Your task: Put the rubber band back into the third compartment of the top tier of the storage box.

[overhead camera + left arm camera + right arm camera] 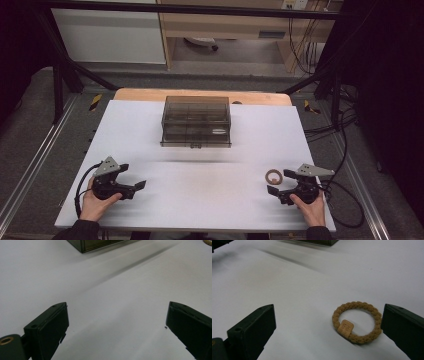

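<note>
lying flat on the white table [200,200] just ahead of the wide-open, empty right gripper [281,182], close by its right jaw: the tan braided hair tie [357,322], far from the open left gripper [131,176].

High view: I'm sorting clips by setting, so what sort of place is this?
Probably a lab or workshop recording station, not a home. A white table stands inside a black metal frame, cables hang beside a wooden bench behind, and black-and-yellow tape marks the floor.
</note>
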### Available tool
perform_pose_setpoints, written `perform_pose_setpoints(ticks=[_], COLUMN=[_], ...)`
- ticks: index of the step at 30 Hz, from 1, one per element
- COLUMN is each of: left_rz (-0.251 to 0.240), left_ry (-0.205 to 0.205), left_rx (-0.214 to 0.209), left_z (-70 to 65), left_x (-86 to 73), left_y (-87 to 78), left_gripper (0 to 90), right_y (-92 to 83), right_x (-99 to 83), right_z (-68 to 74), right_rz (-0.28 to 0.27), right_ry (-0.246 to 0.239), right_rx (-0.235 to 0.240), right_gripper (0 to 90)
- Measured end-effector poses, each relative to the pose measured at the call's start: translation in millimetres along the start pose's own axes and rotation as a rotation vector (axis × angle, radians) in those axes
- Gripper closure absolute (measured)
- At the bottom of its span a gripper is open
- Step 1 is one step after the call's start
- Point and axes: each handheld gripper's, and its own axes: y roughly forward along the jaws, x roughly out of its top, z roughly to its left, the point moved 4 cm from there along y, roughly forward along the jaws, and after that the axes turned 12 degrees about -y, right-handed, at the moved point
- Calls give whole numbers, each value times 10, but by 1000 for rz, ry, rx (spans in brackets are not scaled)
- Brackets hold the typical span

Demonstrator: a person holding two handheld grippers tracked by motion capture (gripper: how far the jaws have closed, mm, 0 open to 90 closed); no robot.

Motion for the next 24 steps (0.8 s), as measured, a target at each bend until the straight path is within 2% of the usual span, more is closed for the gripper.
perform_pose_setpoints(ticks=[14,24], left_rz=[6,6], left_ry=[5,-9], left_rx=[-3,1], left_z=[0,7], left_x=[-13,-14], left_y=[12,23], left_gripper=[47,51], right_y=[29,65], right_x=[-2,38], right_z=[-31,-105], right_rz=[35,49], right_ry=[-1,-3], right_rx=[-21,-40], right_gripper=[6,7])
